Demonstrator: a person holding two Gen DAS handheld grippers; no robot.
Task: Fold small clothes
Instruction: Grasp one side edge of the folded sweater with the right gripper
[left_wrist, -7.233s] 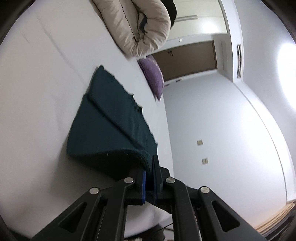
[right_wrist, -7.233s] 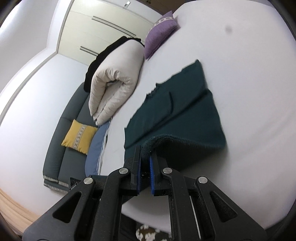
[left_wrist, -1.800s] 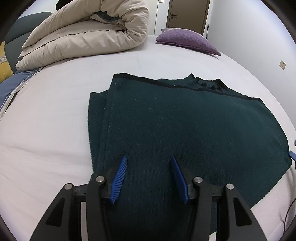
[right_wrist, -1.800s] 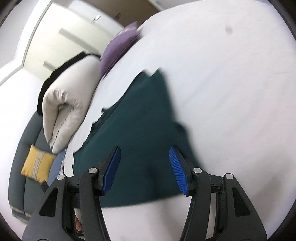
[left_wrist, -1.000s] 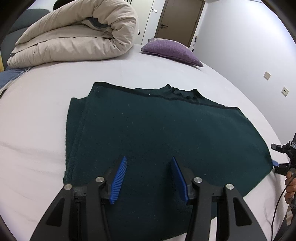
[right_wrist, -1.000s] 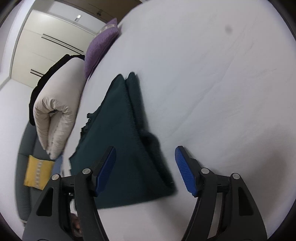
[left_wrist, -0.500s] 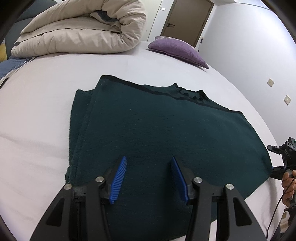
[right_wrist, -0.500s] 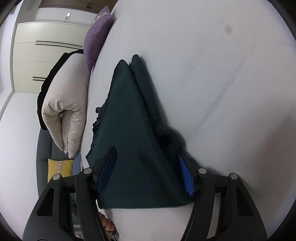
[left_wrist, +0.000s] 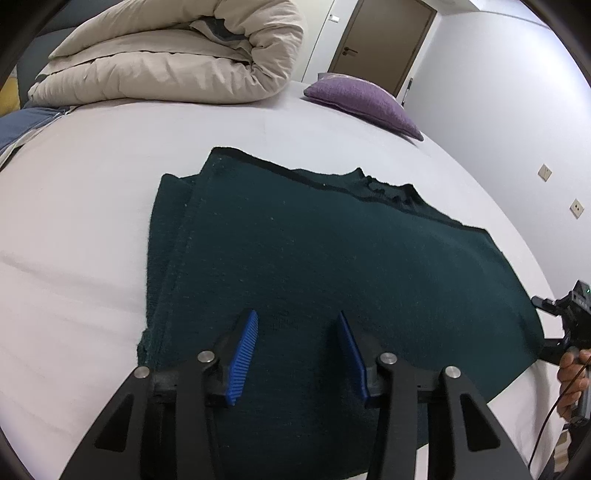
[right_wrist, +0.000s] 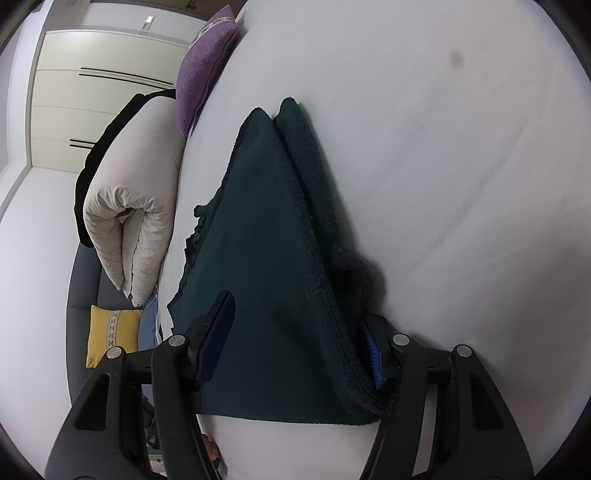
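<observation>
My right gripper (right_wrist: 295, 343) stood wide open around the sweater (right_wrist: 273, 258) edge; my left gripper (left_wrist: 297, 354) hung open, empty. I needed every layer pinched.

White bed (left_wrist: 92, 192) carries green garment (left_wrist: 332, 258), beige duvet (left_wrist: 177, 62), purple pillow (left_wrist: 362, 99).

Dark green sweater (left_wrist: 332, 258) on a white sheet (left_wrist: 74, 221), purple pillow (left_wrist: 362, 103), beige duvet (left_wrist: 166, 55), yellow cushion (right_wrist: 110, 332) with a patterned stripe.

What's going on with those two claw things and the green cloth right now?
Left gripper open, over the folded green garment. Right gripper open, fingers straddling its edge. Nothing in the way.
</observation>
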